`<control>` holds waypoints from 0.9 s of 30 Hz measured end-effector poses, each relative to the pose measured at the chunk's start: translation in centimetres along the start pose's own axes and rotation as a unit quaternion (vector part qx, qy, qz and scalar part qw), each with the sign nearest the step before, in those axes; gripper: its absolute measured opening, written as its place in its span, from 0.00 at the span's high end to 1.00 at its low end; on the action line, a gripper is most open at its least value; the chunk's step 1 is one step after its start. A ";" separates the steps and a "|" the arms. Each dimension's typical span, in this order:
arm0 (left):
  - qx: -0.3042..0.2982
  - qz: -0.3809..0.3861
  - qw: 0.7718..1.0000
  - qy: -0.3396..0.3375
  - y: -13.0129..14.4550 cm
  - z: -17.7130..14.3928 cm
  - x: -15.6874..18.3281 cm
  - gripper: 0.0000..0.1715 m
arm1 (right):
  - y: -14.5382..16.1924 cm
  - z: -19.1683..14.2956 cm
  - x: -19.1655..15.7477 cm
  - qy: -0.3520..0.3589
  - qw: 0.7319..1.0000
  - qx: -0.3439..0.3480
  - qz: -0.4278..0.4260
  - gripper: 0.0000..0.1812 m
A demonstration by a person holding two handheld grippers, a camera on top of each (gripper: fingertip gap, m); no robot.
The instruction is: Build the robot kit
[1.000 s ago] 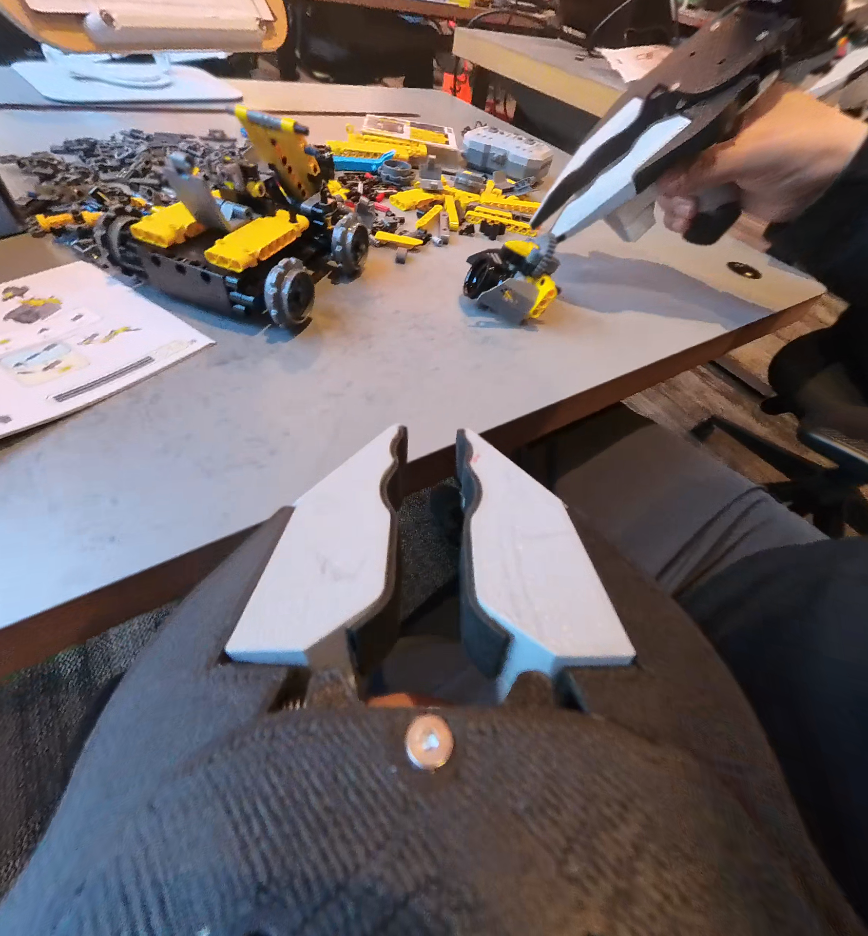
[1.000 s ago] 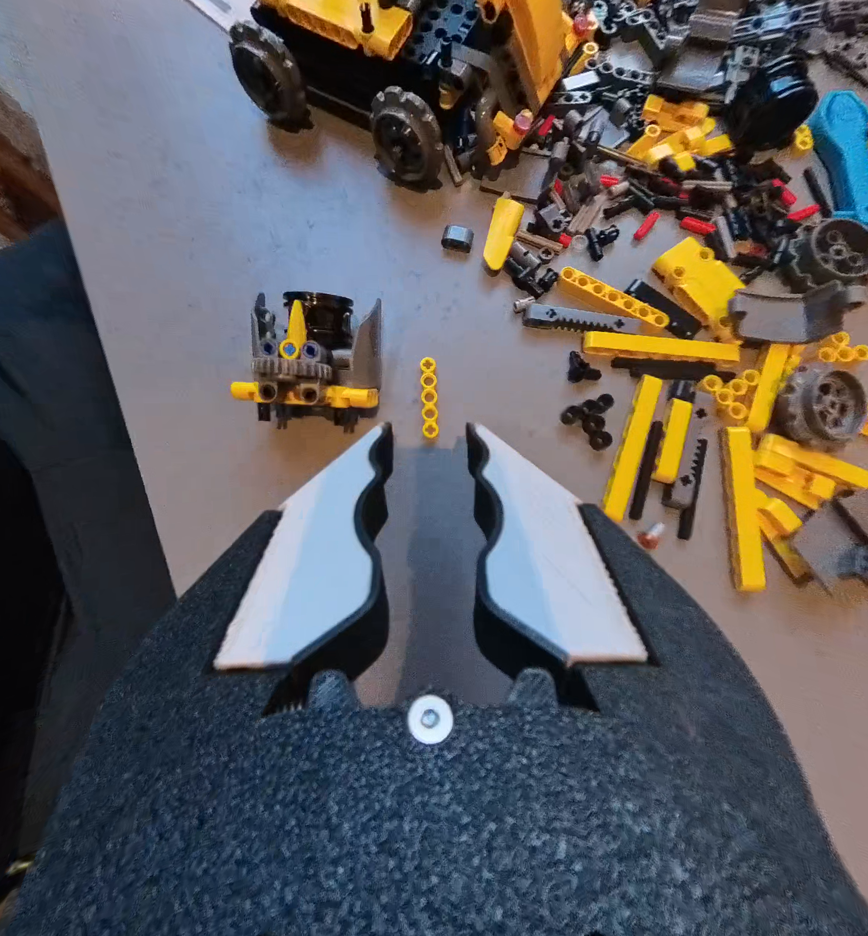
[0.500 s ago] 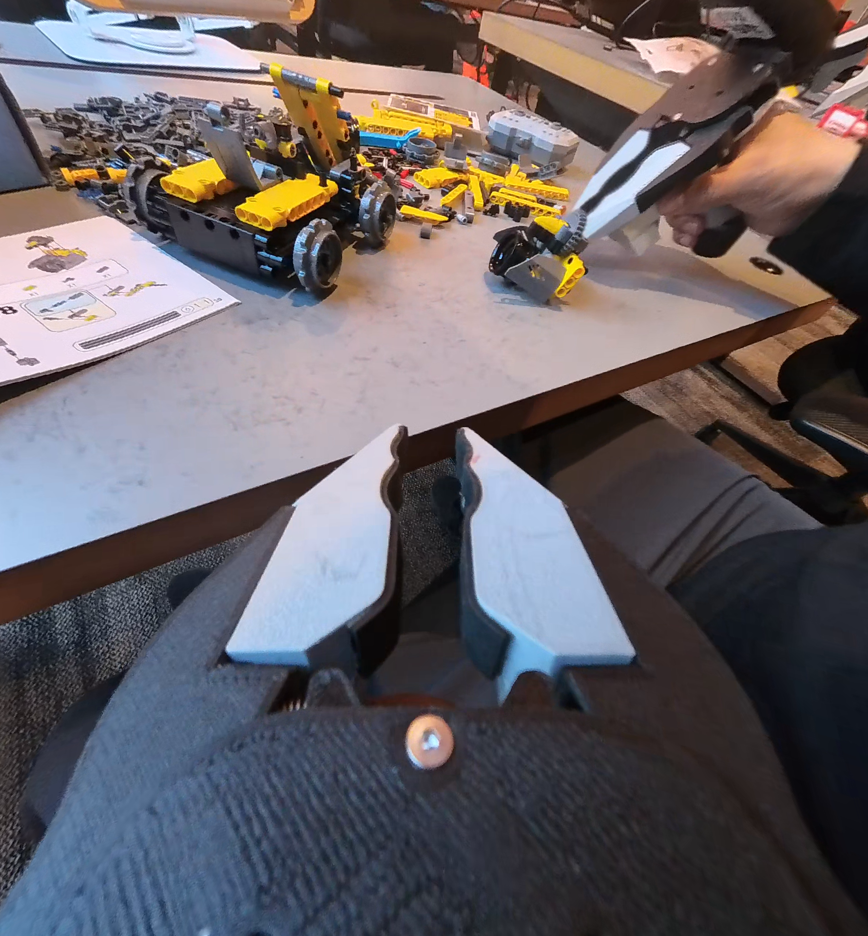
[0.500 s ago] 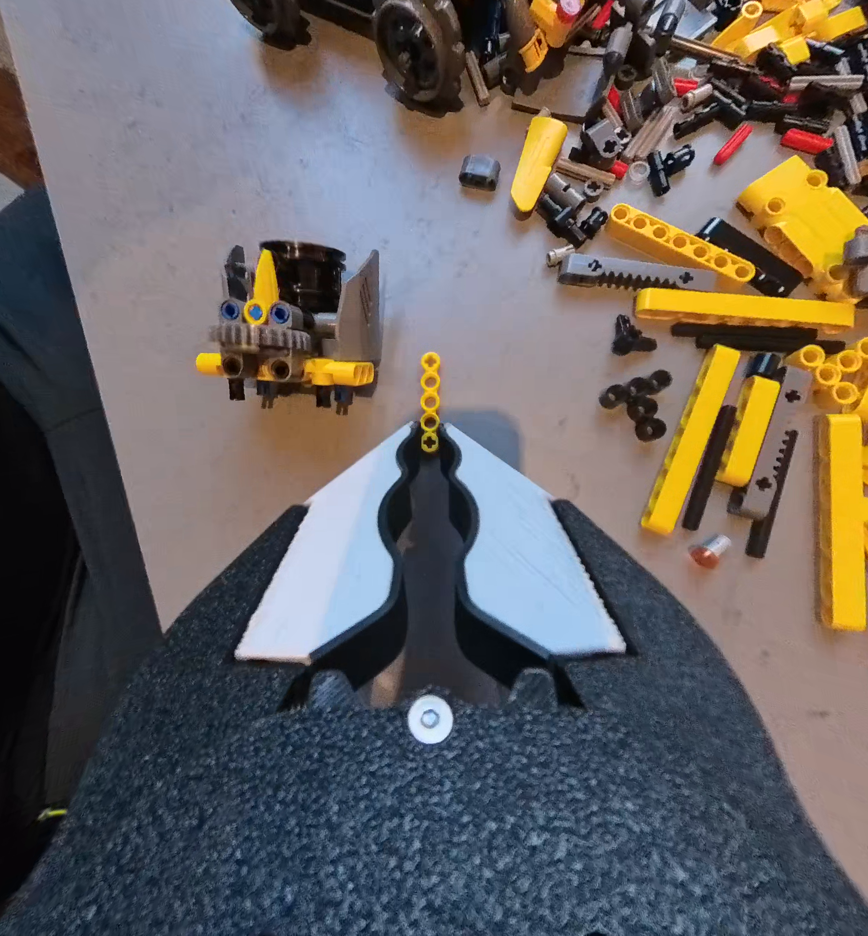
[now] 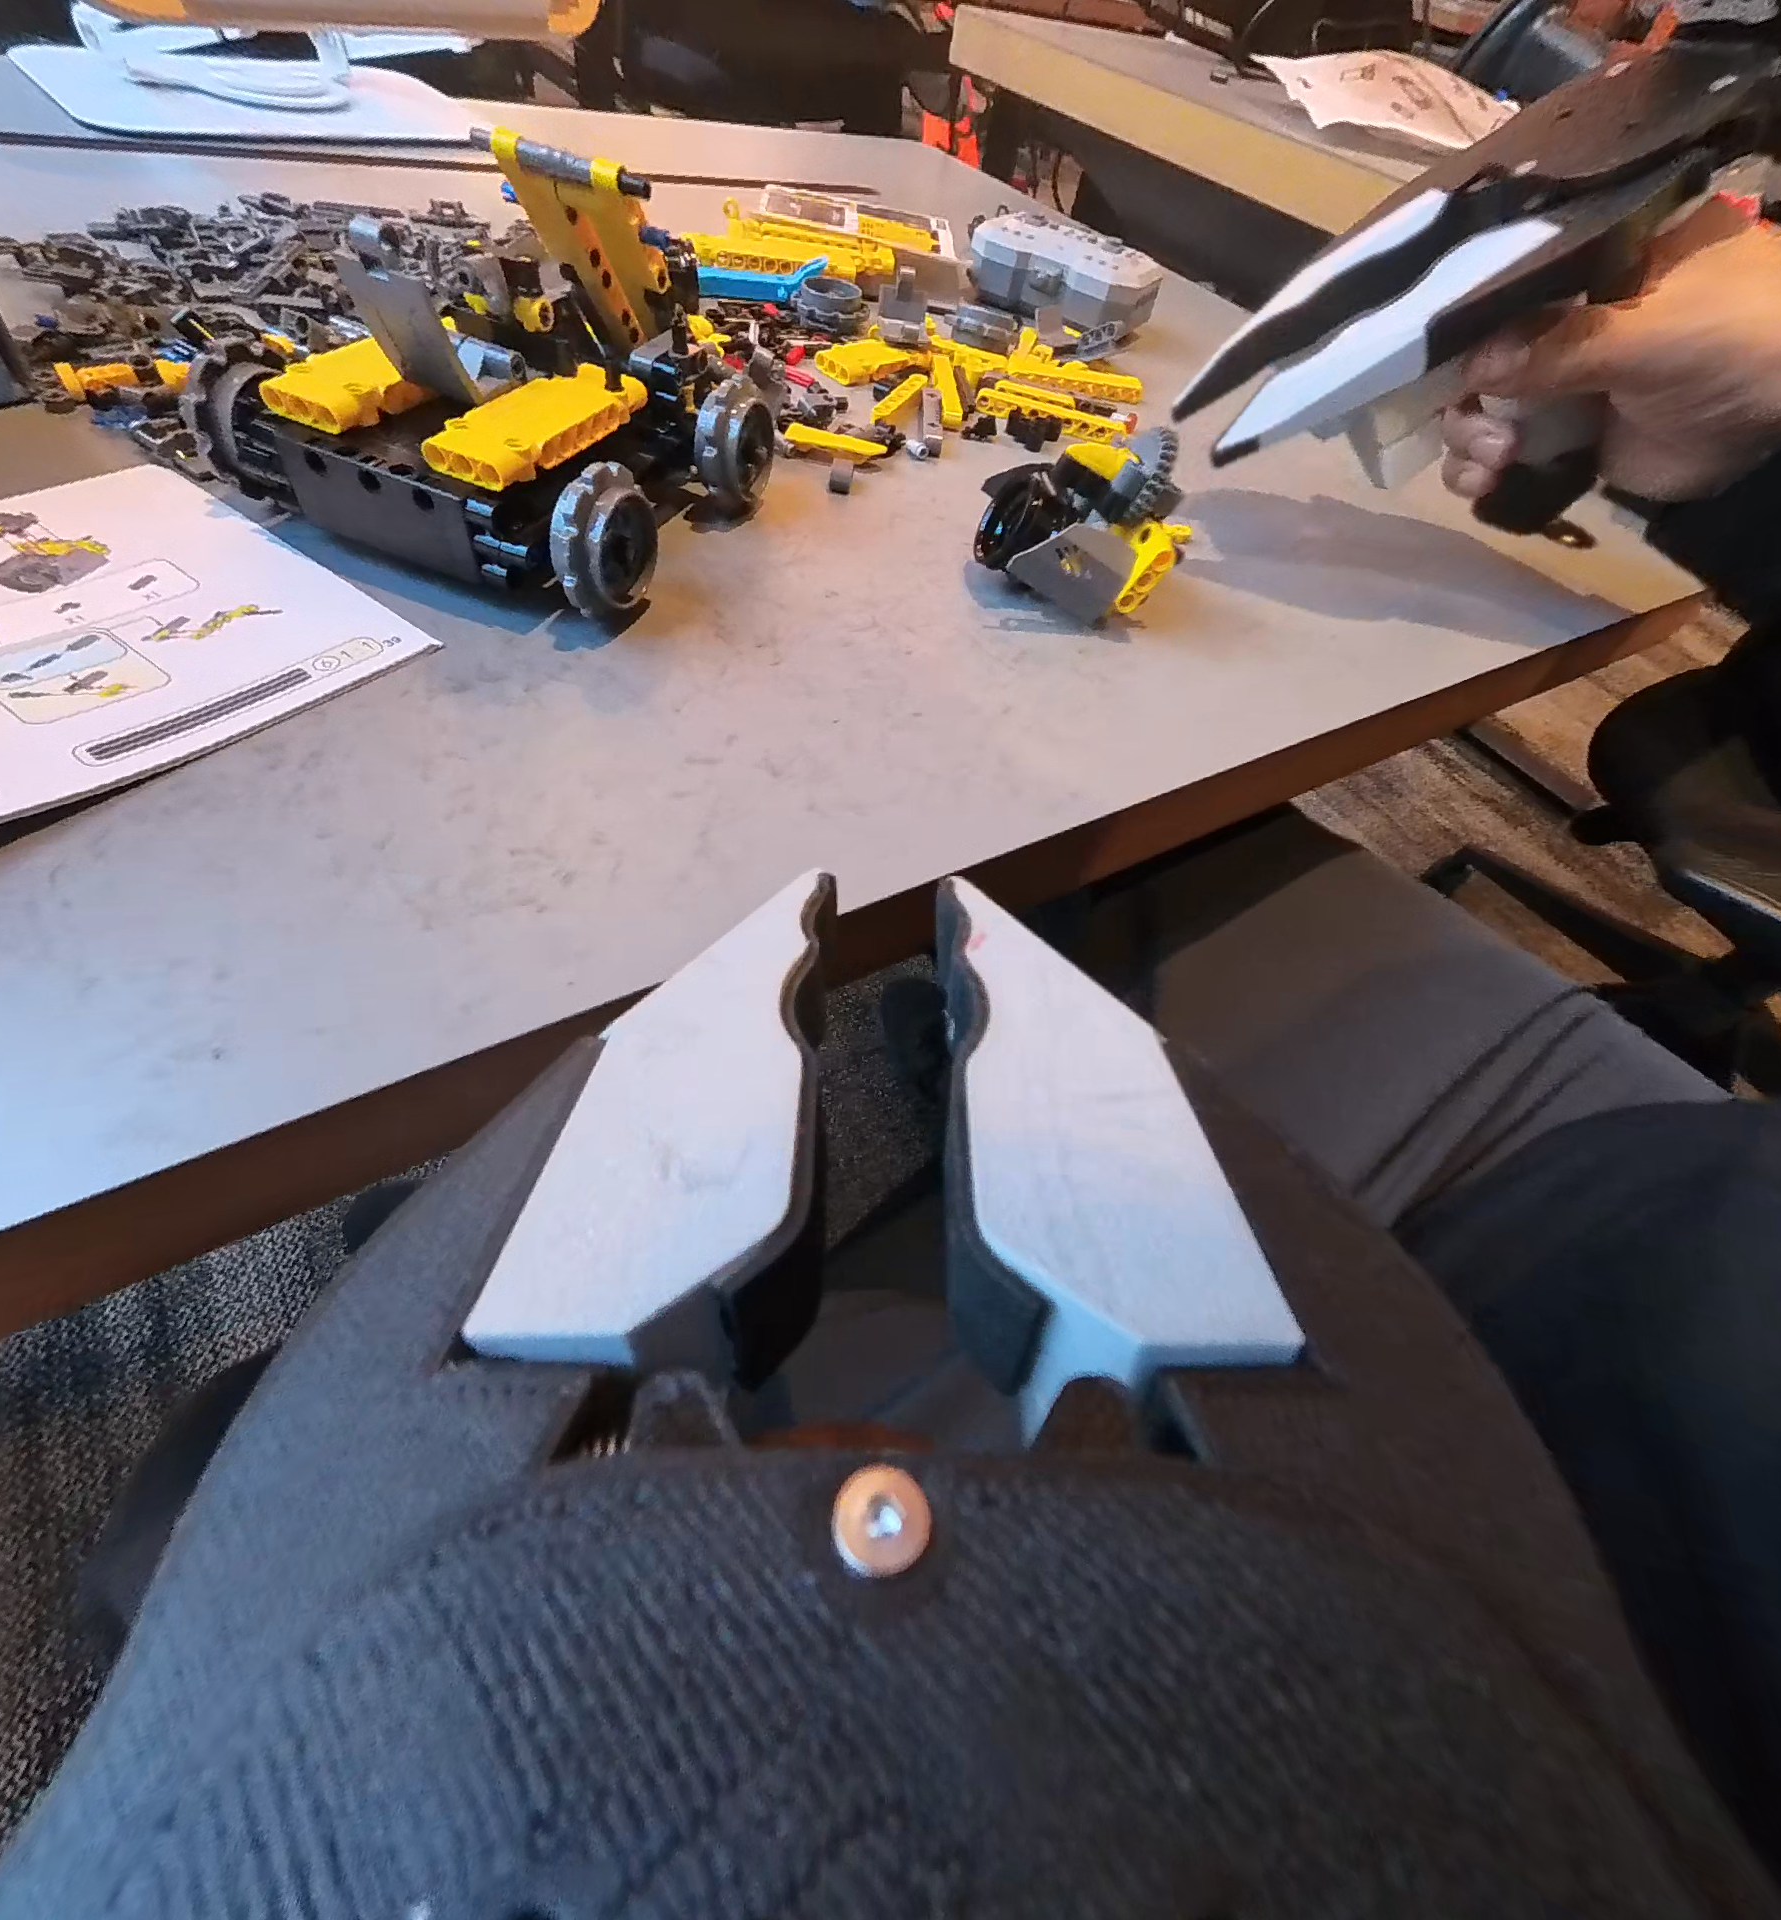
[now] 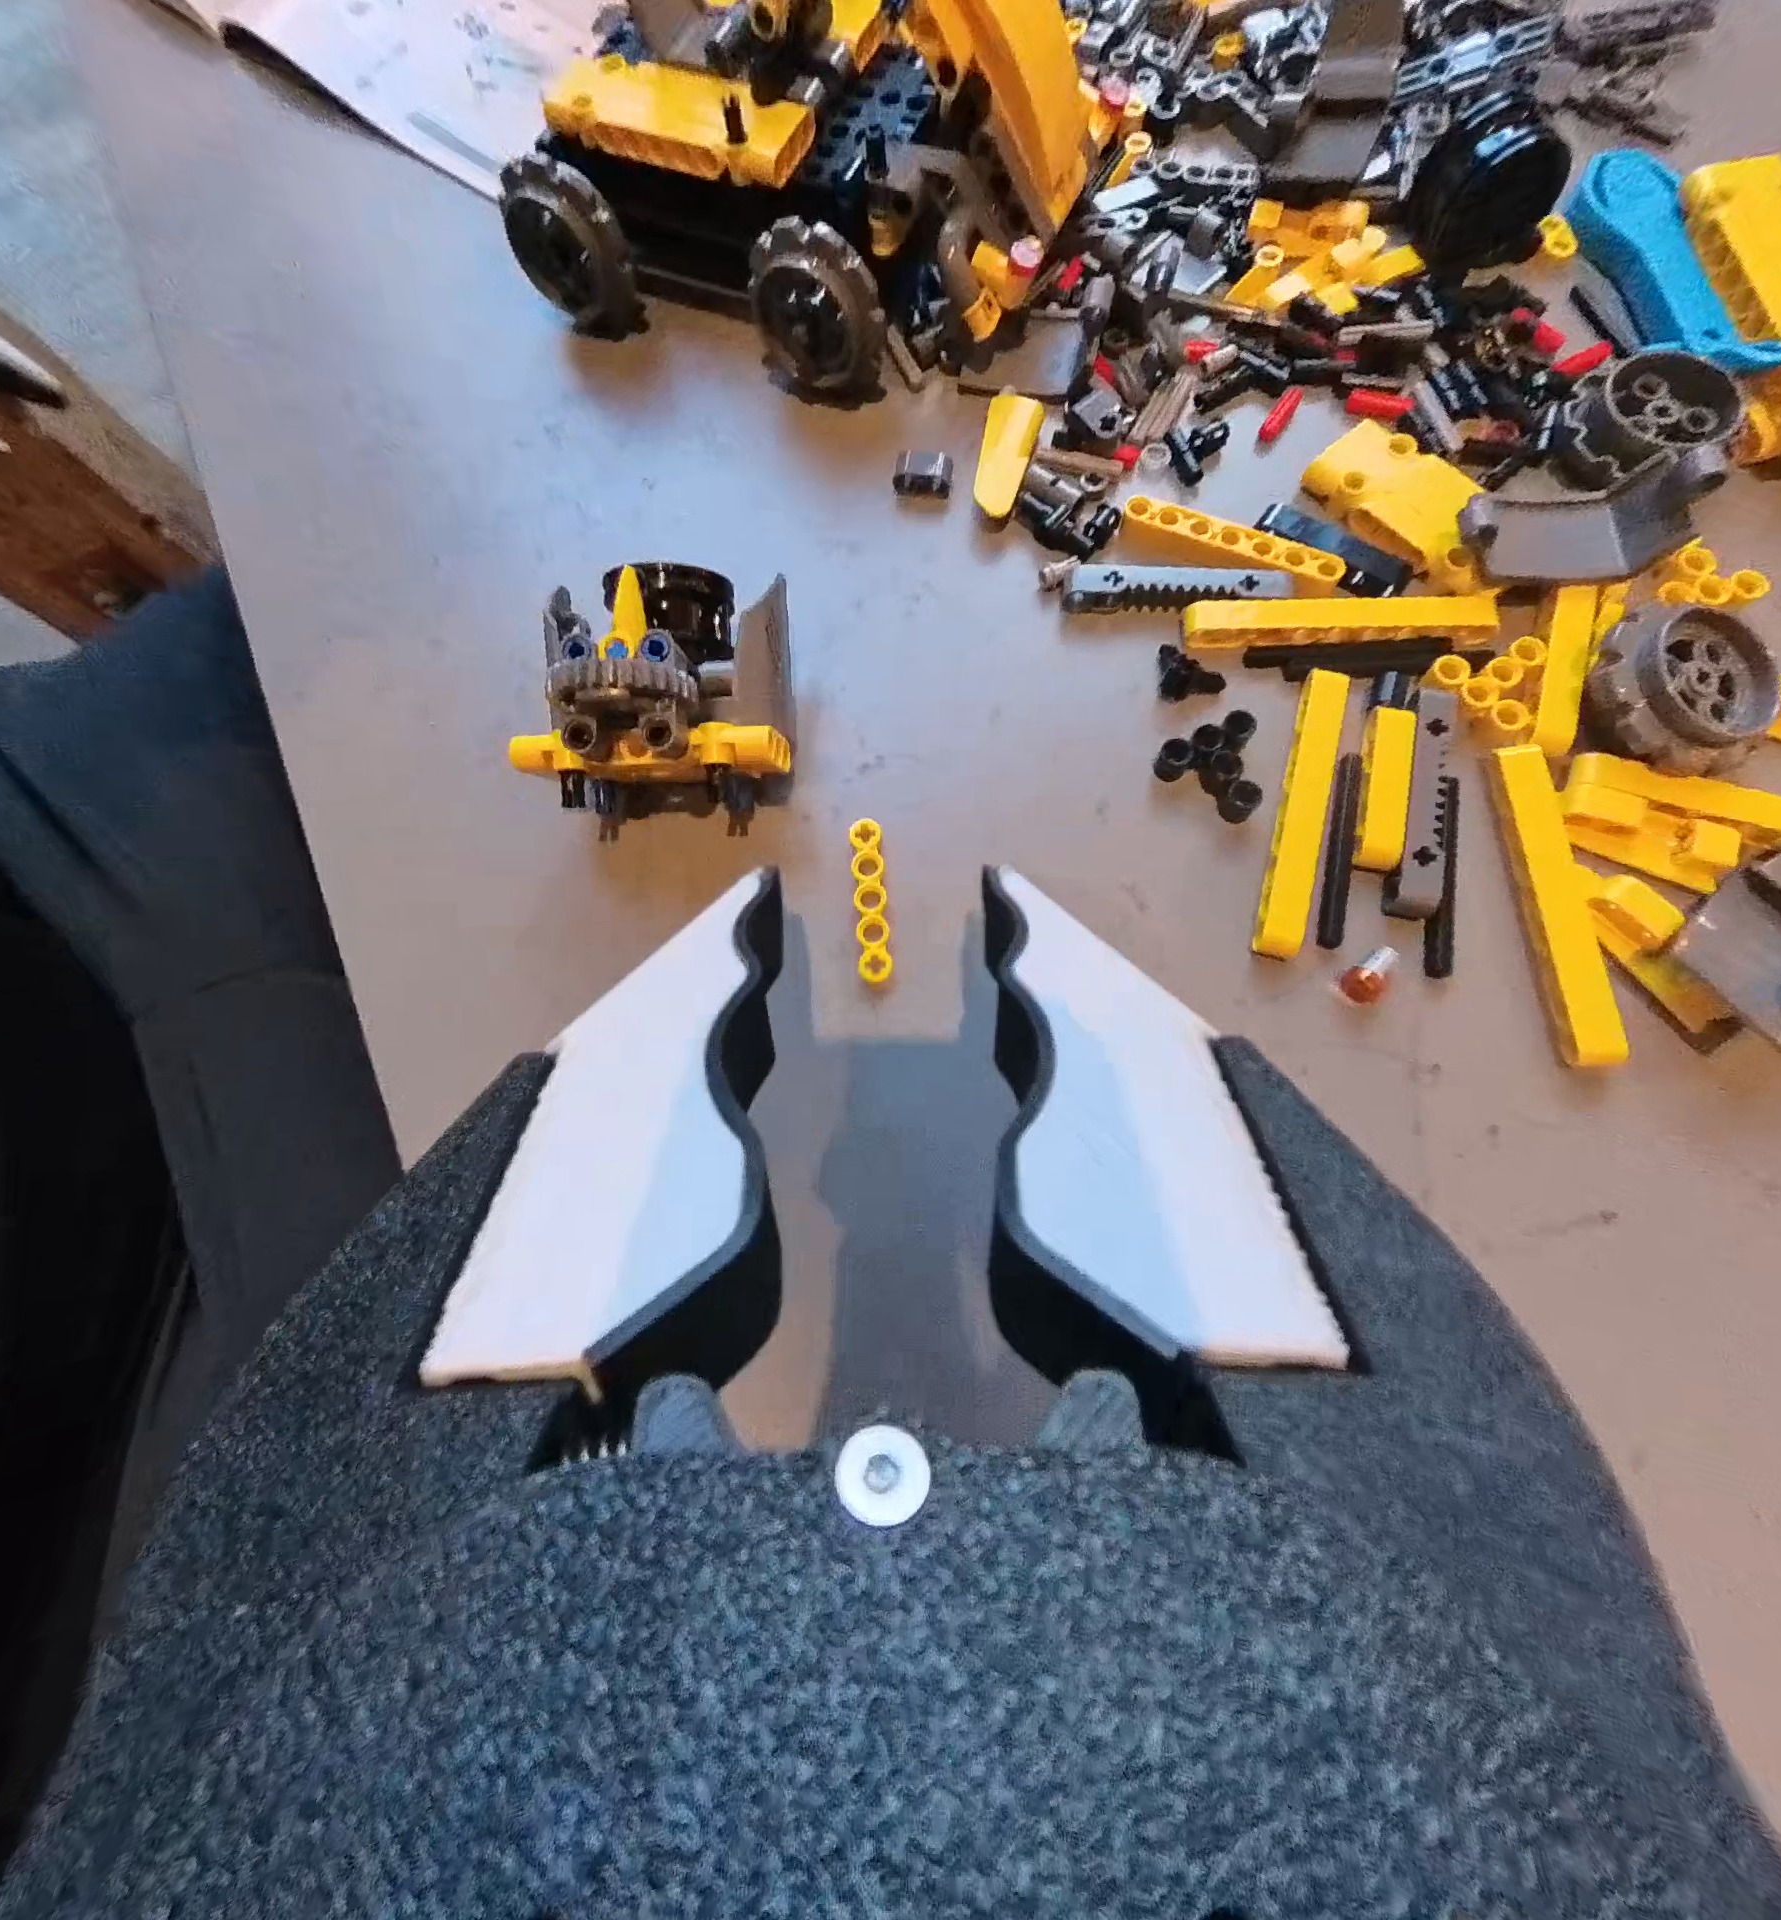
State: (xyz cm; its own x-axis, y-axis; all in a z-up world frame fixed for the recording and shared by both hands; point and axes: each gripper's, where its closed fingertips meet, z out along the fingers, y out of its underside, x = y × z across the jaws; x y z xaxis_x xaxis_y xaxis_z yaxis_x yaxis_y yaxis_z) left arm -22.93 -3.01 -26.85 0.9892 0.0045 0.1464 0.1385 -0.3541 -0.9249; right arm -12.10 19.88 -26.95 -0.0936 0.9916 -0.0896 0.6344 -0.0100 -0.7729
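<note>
My right gripper (image 6: 881, 883) is open and hovers just above the grey table (image 6: 346, 436). A small yellow beam with a row of holes (image 6: 872, 899) lies flat on the table between its fingertips, free of both. A small yellow, grey and black sub-assembly (image 6: 657, 696) stands just left of and beyond it. In the left wrist view the right gripper (image 5: 1203, 426) hangs over that sub-assembly (image 5: 1083, 520). My left gripper (image 5: 884, 894) is empty, its jaws a narrow gap apart, held below the table's front edge (image 5: 553, 1049) over a person's lap.
A half-built yellow and black vehicle (image 5: 470, 447) stands at the middle of the table, with an open instruction booklet (image 5: 86, 665) to its left. A spread of loose yellow, black and grey parts (image 6: 1385, 520) lies to the right. A grey box (image 5: 1062, 260) sits at the back. My right fingertips sit around 25 cm from my left ones.
My right gripper had shut on the near end of the yellow beam; it has now opened and drawn back, leaving the beam on the table. My left gripper has barely moved.
</note>
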 end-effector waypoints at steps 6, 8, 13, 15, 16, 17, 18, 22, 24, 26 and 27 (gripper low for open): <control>-0.001 -0.008 1.000 -0.009 0.8 -0.2 -1.5 0.91 | -2.6 1.0 0.6 0.022 0.998 0.056 0.002 0.74; 0.013 -0.026 1.000 -0.007 0.4 -0.6 -2.0 0.91 | -3.6 1.6 0.9 0.026 0.997 0.071 -0.002 0.74; 0.129 -0.014 0.991 -0.020 -4.0 -2.3 -3.4 0.95 | -4.8 3.3 1.8 0.019 0.998 0.055 0.027 0.75; 0.139 0.008 0.990 -0.015 -4.9 -1.7 -4.0 0.96 | -5.2 3.4 1.7 0.011 0.997 0.060 0.039 0.76; 0.135 0.011 0.991 -0.010 -5.0 -1.1 -4.4 0.96 | -5.1 3.4 1.5 0.005 0.998 0.055 0.038 0.77; 0.128 0.006 0.992 -0.002 -5.0 -0.3 -4.7 0.96 | -4.9 3.5 1.6 0.005 0.999 0.045 0.029 0.79; 0.118 -0.006 0.993 0.013 -4.8 0.4 -4.9 0.94 | -4.6 3.7 2.0 0.014 0.999 0.035 0.018 0.81; 0.100 -0.019 0.991 0.088 -5.0 2.0 -3.3 0.92 | -4.6 4.5 2.7 0.015 1.000 0.027 0.002 0.81; 0.092 -0.014 0.990 0.104 -5.1 2.5 -2.5 0.92 | -4.8 4.9 2.5 0.012 0.999 0.035 0.000 0.81; 0.079 -0.017 0.991 0.108 -5.2 3.0 -2.2 0.92 | -4.8 4.9 2.1 0.013 0.999 0.037 -0.013 0.81; 0.075 -0.017 0.991 0.110 -5.2 3.2 -2.1 0.92 | -4.7 4.8 2.1 0.019 0.999 0.035 -0.023 0.82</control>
State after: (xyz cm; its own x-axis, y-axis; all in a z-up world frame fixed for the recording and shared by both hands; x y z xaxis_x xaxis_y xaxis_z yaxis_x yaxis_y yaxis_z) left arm -25.53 1.81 -23.49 0.9515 -0.1964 0.2367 0.1941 -0.2134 -0.9575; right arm -18.97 21.35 -26.53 -0.0917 0.9953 -0.0294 0.5751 0.0289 -0.8176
